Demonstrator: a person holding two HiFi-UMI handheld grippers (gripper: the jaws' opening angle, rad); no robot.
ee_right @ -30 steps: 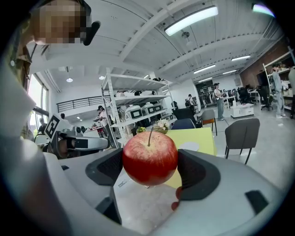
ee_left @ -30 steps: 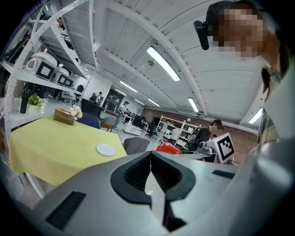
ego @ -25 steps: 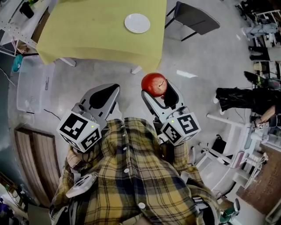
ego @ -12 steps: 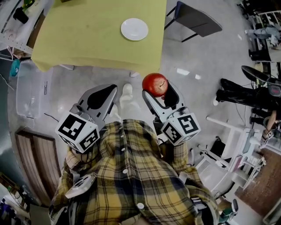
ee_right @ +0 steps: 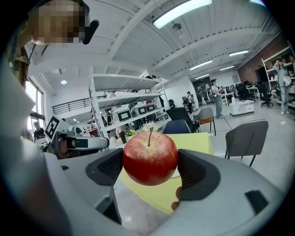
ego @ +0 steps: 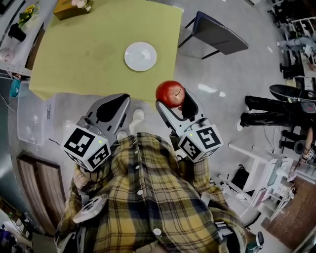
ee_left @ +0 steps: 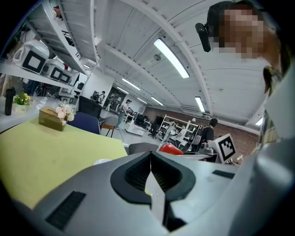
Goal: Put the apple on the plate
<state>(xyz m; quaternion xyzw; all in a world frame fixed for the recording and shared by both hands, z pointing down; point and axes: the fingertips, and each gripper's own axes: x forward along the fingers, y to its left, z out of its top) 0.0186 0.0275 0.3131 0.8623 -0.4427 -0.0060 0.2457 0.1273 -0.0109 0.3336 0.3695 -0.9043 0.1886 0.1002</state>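
Observation:
A red apple [ego: 170,93] [ee_right: 150,157] sits upright, stem up, clamped between the jaws of my right gripper [ego: 174,99] [ee_right: 150,161]. The white plate [ego: 140,56] lies empty on the yellow table [ego: 84,49], beyond and a little left of the apple. My left gripper [ego: 114,103] [ee_left: 150,171] hangs beside the right one at the table's near edge, its jaws shut together with nothing in them. In the left gripper view the apple [ee_left: 170,149] and a sliver of the plate [ee_left: 102,162] peek over the jaws.
A dark chair [ego: 212,34] stands at the table's right side. A tissue box with flowers [ego: 73,6] sits at the table's far edge. A clear plastic bin [ego: 34,116] rests on the floor to the left. Another person's legs [ego: 276,111] are at the right.
I have walked closer to the table: the plate and tabletop have slid toward me in the head view. Both grippers keep the same pose, the apple still held.

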